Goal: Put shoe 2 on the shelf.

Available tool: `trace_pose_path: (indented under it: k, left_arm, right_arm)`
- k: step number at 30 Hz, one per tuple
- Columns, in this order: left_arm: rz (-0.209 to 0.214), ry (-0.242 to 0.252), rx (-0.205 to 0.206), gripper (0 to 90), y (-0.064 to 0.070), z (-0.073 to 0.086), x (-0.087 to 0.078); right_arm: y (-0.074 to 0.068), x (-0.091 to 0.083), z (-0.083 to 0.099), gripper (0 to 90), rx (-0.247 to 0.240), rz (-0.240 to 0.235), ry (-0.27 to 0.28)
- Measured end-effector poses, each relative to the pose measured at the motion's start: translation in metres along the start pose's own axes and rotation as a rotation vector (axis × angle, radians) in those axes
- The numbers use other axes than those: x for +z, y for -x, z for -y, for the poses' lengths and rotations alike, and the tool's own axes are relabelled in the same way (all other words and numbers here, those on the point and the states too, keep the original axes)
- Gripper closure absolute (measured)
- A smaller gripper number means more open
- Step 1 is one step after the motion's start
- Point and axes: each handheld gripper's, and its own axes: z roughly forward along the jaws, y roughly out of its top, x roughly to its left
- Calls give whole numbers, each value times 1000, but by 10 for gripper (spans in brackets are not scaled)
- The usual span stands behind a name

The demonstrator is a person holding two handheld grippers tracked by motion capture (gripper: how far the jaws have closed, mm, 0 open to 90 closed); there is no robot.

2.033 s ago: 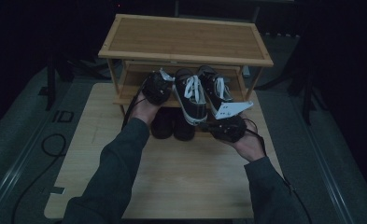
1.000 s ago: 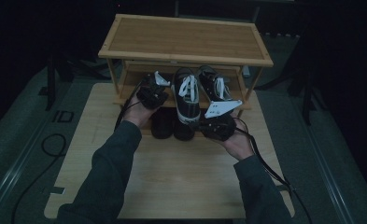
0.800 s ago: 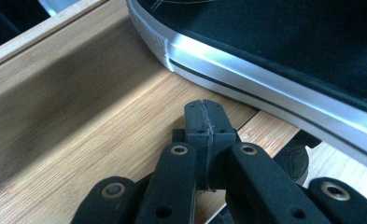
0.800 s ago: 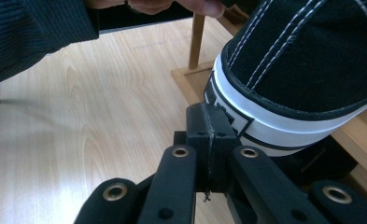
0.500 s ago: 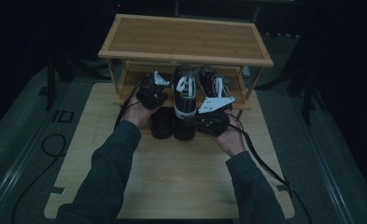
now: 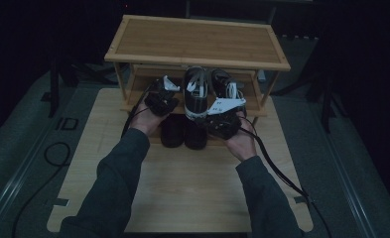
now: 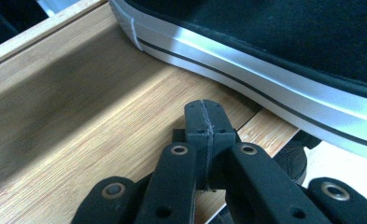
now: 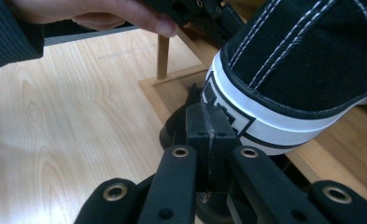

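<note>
- The sneaker [image 6: 195,94] lies on the rack's [image 6: 197,42] lower shelf [image 7: 78,116], long axis running front to back, heel toward the person, toe into the rack.
- A second sneaker [image 6: 226,87] sits just right of it, roughly parallel.
- The left tongs [image 6: 162,97] are pressed together, empty, just left of the sneaker above the shelf.
- The right tongs [image 6: 221,115] are also pressed together, at the sneaker's heel; I cannot tell if they touch it.
- The rack stands on a pale wooden bench [image 6: 182,183]; the surrounding room is dark.
- Two dark shoes [image 6: 182,131] sit on the bench below the shelf.
- The sneaker is black canvas with white stitching, white laces and a white, black-striped rubber sole.
</note>
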Motion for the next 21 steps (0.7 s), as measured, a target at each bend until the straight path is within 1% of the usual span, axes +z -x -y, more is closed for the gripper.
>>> trace_pose_path:
  k: [2,3,5,8,12,15,16,17,18,19,21]
  left_arm:
    - [0,0,0,900,0,0,0]
    - [-1,0,-1,900,0,0,0]
    - [-1,0,0,900,0,0,0]
    - [1,-2,0,900,0,0,0]
    - [0,-2,-2,900,0,0,0]
    - [-1,0,-3,900,0,0,0]
    - [-2,2,-4,900,1,0,0]
    - [-3,5,-5,900,1,1,0]
    - [-4,6,-7,900,1,1,0]
    - [-3,6,-7,900,0,1,0]
    - [1,8,-11,900,0,1,0]
  right_arm:
    - [0,2,-1,900,-5,5,-3]
    - [0,4,-2,900,-9,18,-15]
    - [1,6,-1,900,-7,5,-15]
    - [0,8,-2,900,-18,14,-14]
    - [1,10,-2,900,-32,31,-26]
    - [2,12,1,900,-22,46,-35]
    - [1,13,2,900,-23,61,-33]
    - [2,14,3,900,-24,86,-31]
    - [4,15,4,900,-9,101,-26]
    - [6,15,4,900,9,85,-16]
    - [5,16,3,900,1,90,-11]
